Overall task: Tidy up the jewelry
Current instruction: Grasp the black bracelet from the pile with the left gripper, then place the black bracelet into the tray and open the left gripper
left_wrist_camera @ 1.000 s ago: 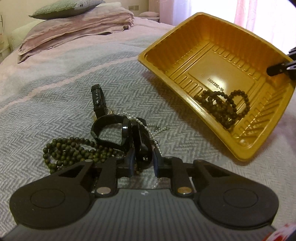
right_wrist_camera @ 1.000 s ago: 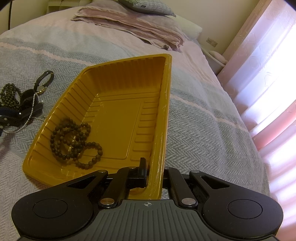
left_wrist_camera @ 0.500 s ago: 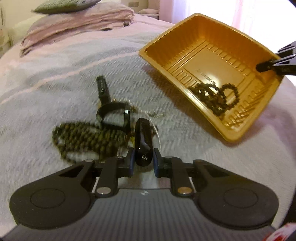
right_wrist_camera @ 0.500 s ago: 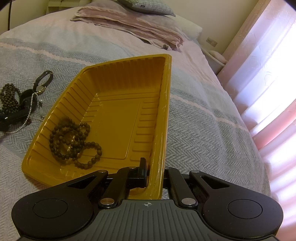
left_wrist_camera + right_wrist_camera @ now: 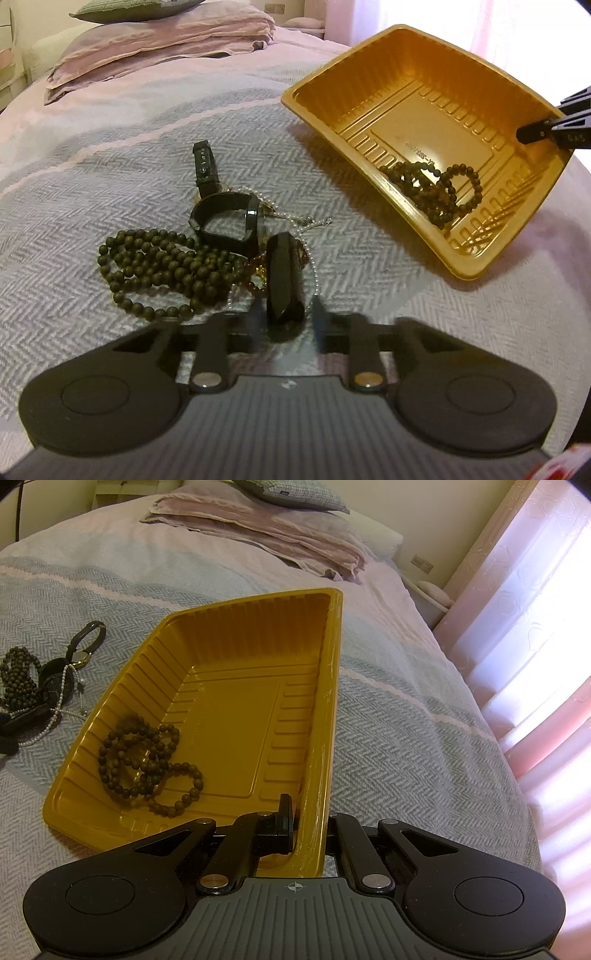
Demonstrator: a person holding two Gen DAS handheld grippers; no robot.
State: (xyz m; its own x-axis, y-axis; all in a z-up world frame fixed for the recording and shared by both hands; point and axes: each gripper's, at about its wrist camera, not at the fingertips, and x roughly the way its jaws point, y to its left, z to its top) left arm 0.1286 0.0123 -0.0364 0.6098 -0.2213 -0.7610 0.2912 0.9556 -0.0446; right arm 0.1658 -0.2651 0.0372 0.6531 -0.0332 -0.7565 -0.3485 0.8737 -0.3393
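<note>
1. Left wrist view: the left tool (image 5: 284,314) is clamped on a black band (image 5: 284,280), probably a watch strap, that hangs from its tips just above the bed (image 5: 110,155). Under and behind it sits the rest of the pile: green beads (image 5: 155,269), a second black watch (image 5: 225,221), a strap (image 5: 205,168) further back, and a thin pearl chain (image 5: 295,221) running through it all. The yellow tray (image 5: 369,110) sits off to the right, tilted toward the pile, with one brown bead string (image 5: 432,195) in its low corner. So one piece is in and everything else is still out

2. Right wrist view: the right tool (image 5: 308,823) is closed on the tray's near rim, one finger inside the wall and one outside, holding that edge up. The beads inside lie against the far-left wall, nothing else in there. Pile is near the tray's left side, on the bed

I'd guess the black band goes in next, then the green beads, watches and chain. Early days, mostly still to do
</note>
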